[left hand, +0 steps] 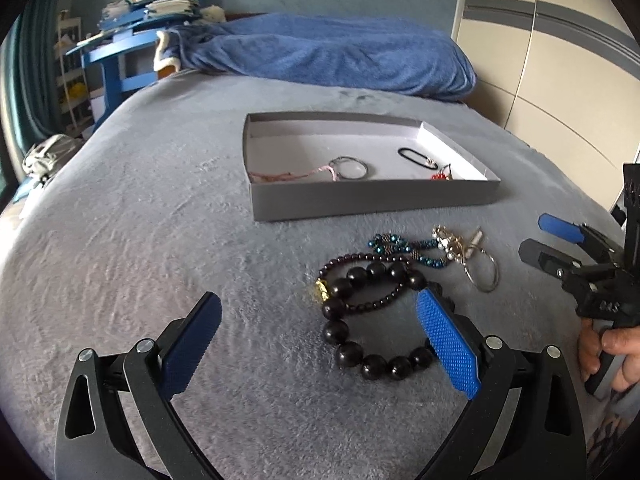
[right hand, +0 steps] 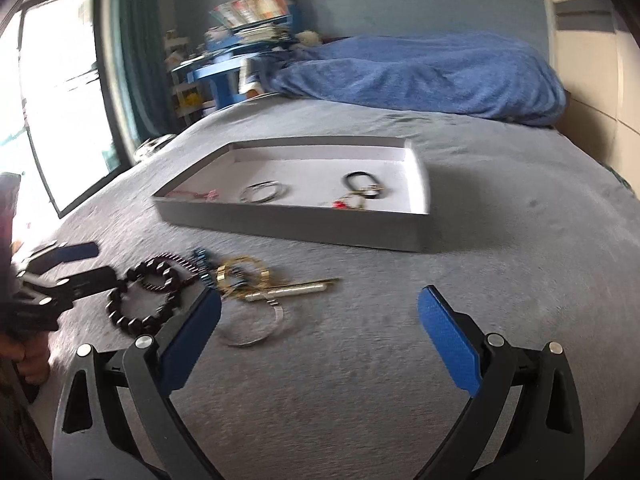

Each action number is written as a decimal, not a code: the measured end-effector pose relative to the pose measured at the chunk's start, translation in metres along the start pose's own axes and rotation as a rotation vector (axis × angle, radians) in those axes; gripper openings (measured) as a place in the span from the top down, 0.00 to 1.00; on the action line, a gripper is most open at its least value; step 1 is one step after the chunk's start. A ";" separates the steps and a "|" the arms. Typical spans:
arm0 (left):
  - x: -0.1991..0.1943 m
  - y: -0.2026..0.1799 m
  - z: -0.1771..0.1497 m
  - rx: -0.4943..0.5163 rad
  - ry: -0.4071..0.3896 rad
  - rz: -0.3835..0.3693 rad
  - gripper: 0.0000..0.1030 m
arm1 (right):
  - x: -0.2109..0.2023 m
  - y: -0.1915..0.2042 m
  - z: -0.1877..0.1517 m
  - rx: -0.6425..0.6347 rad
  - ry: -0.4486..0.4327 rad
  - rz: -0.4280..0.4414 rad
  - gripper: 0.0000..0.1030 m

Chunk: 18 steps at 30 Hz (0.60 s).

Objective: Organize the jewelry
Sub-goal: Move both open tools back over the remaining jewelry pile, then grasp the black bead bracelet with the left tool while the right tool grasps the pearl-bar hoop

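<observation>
A grey shallow box (left hand: 360, 200) (right hand: 304, 228) lies on the bed and holds a silver ring bracelet (left hand: 352, 168), a pink cord, a black loop (left hand: 412, 156) and a red charm. In front of it lies a pile: a large black bead bracelet (left hand: 360, 320) (right hand: 140, 300), a thin dark bead bracelet (left hand: 360, 264), a blue bead strand (left hand: 400, 246), a gold charm piece (left hand: 448, 242) (right hand: 240, 272) and a silver hoop (left hand: 484, 276) (right hand: 252, 328). My left gripper (left hand: 320, 312) is open just before the black bracelet. My right gripper (right hand: 320, 308) is open, right of the pile.
The grey blanket (left hand: 160, 260) covers the bed. A blue duvet (left hand: 340, 56) lies bunched at the far end. A blue shelf with books (left hand: 132, 32) stands at the back left. A window (right hand: 60, 100) is on the left. A pale wardrobe (left hand: 560, 60) is on the right.
</observation>
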<state>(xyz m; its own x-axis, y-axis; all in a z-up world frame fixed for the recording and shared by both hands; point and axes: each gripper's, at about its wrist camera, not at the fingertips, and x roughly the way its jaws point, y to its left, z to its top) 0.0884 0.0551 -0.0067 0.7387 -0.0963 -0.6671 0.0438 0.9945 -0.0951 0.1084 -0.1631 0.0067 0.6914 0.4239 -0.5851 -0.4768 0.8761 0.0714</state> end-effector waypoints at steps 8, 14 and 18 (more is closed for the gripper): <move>0.003 -0.011 -0.006 0.040 0.038 -0.008 0.06 | 0.028 0.026 0.000 -0.122 0.131 0.006 0.26; 0.008 -0.015 -0.008 0.061 0.069 0.004 0.06 | 0.041 0.026 -0.001 -0.126 0.187 0.019 0.33; 0.014 -0.014 -0.008 0.050 0.097 0.013 0.06 | 0.045 0.032 -0.001 -0.155 0.207 0.016 0.36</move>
<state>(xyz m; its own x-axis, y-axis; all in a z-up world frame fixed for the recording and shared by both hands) 0.0929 0.0398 -0.0206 0.6707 -0.0841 -0.7369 0.0699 0.9963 -0.0501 0.1237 -0.1162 -0.0188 0.5653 0.3673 -0.7386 -0.5750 0.8174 -0.0337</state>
